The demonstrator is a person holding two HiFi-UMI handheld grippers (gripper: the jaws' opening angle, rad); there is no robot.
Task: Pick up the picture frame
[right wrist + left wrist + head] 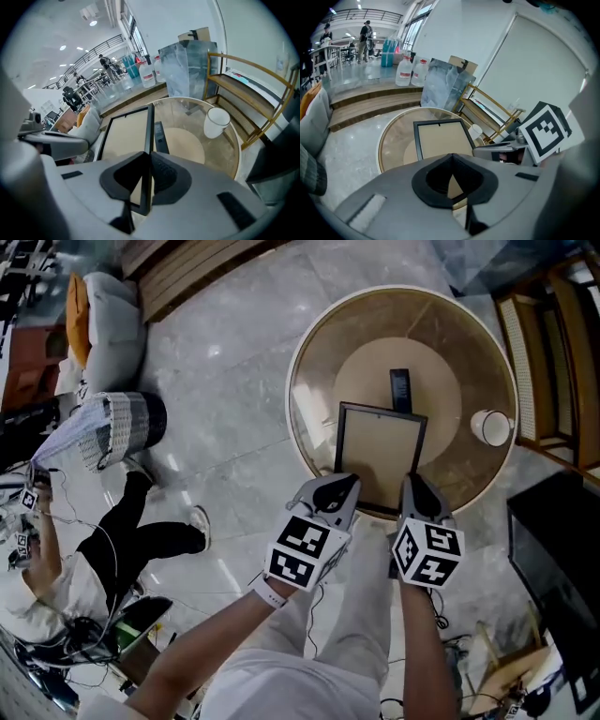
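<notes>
1. Hand-held right gripper (417, 491) (146, 157): jaws clamped on the right-hand edge of the black-rimmed rectangular picture frame with a beige panel (380, 456) (125, 133). In the right gripper view the rim ran straight up between the pads.
2. Hand-held left gripper (336, 491) (450, 157): jaws drawn together at the tips, with nothing seen pinched. It was poised at the frame's near left corner, and the beige panel (440, 138) showed through the gap behind the tips.
3. Picture frame, location: over the near part of the round glass-topped table with a pale gold rim (300, 381) (393, 140) (225, 154). Its near edge reached the table's rim between the two grippers. Whether its far edge rested on the glass could not be told.
4. Slim black remote control (400, 390) (159, 136): on the table, just beyond the frame's far edge.
5. White paper cup (491, 427) (476, 130) (215, 123): upright near the table's right rim, apart from the frame.
6. Step in hand, as judged: the grasp was made on one side only, and the lift was about to begin or barely begun.
7. Next move, as judged: a steady rise on the right-hand grip, kept level so the frame would not swing. The left gripper should open to take the near left edge, or steady it from below. The path should clear the remote and cup.
</notes>
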